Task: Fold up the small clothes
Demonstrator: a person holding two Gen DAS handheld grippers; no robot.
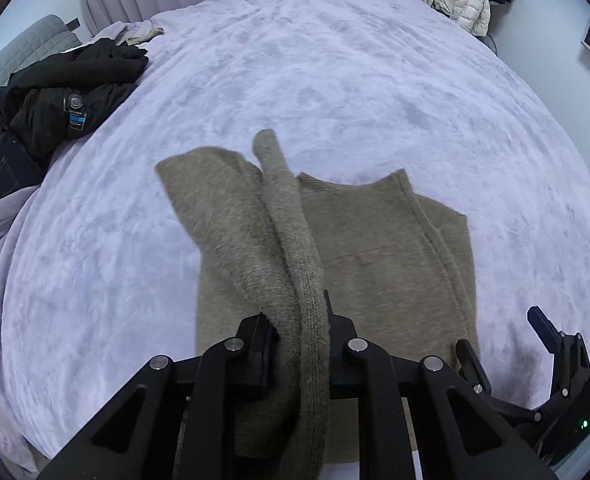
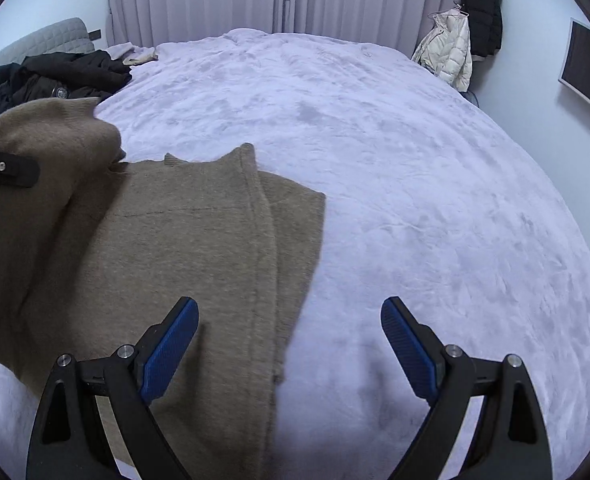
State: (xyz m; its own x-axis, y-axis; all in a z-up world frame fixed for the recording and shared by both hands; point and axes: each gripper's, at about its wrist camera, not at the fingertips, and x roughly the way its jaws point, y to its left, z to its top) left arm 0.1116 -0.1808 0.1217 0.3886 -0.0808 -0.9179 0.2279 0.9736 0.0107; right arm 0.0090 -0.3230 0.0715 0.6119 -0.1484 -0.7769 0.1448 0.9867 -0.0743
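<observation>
Clamped in the left gripper, a sleeve is being lifted off the brown sweater on the bed; the right gripper is being held agape (empty). Most folding is judged outstanding.

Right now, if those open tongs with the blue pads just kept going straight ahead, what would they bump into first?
Probably the right edge of the brown sweater or the lilac bedspread beside it; the right tongs straddle that border, and depth is unclear.
</observation>
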